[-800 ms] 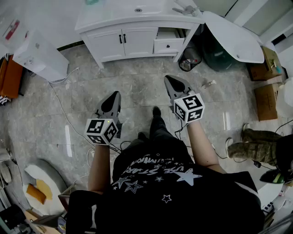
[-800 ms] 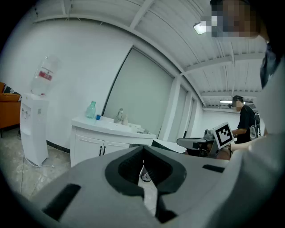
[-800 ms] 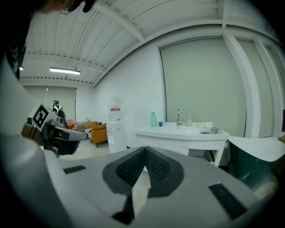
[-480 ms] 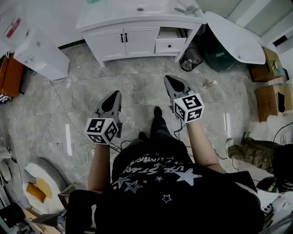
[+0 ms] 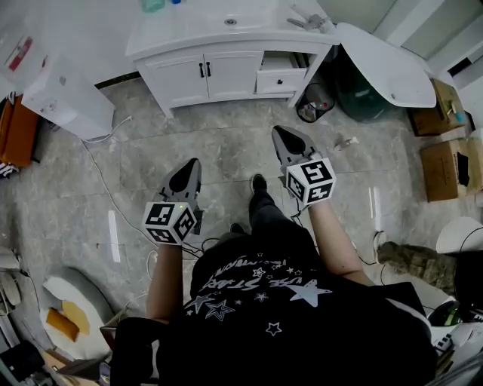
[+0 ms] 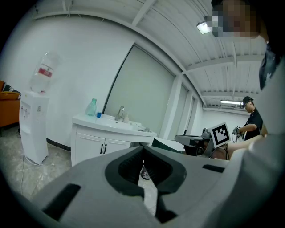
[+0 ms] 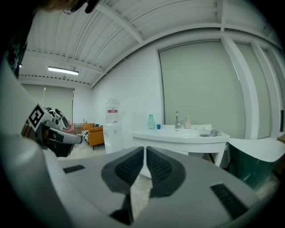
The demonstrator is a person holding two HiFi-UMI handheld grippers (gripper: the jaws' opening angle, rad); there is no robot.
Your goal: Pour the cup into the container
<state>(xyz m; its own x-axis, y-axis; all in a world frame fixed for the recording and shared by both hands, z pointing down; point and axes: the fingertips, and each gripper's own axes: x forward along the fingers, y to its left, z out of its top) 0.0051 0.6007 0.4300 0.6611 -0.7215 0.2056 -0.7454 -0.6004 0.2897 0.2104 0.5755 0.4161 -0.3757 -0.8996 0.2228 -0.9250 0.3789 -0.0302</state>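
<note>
A small blue cup (image 6: 99,115) stands beside a teal bottle (image 6: 91,107) on the white vanity (image 5: 219,71), left of the tap and sink basin (image 5: 228,16). The right gripper view shows the same cup (image 7: 158,126) and bottle (image 7: 151,121) far off. My left gripper (image 5: 189,166) and right gripper (image 5: 278,133) hang over the grey floor, well short of the vanity, pointing toward it. Both are shut with nothing between the jaws, seen at the left gripper's (image 6: 143,150) and right gripper's (image 7: 145,149) tips.
A water dispenser (image 5: 68,94) stands left of the vanity, with an orange sofa (image 5: 16,128) beyond. The vanity drawer (image 5: 279,74) is pulled open. A bin (image 5: 313,98), a white panel (image 5: 385,60) and cardboard boxes (image 5: 441,162) crowd the right. A cable (image 5: 106,188) runs across the floor.
The view has shifted a little, so both grippers sit slightly lower in the picture. The camouflage-trousered legs at the right have moved off toward the bottom right. Both jaws stay shut.
</note>
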